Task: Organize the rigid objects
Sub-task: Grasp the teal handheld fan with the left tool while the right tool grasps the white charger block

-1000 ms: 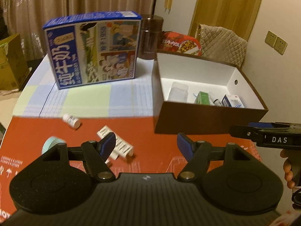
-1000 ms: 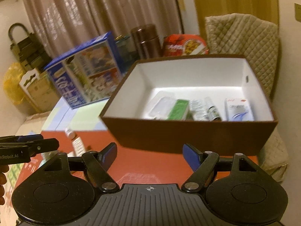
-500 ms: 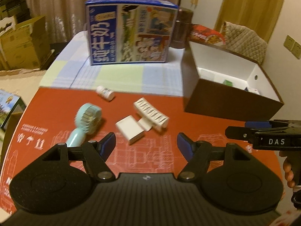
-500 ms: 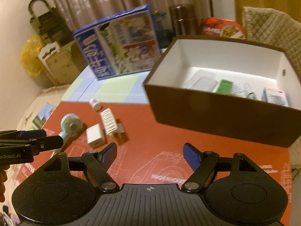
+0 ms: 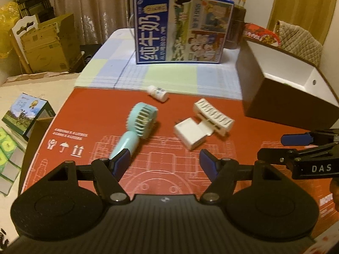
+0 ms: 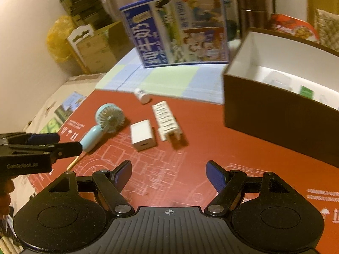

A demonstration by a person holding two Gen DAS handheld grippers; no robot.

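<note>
Teal handheld fan (image 5: 138,124) lies nearest your left gripper (image 5: 164,162). Both grippers gape empty. Its rounded handle could roll from a careless pinch.

A big blue milk carton box (image 5: 182,28) stands upright on the checked cloth (image 5: 169,74) at the back of the surface. Behind it sits a brown flask (image 6: 251,14), curtains (image 5: 95,6) beyond. Off left, cardboard boxes (image 5: 46,42) and a yellow bag (image 6: 56,40).
</note>
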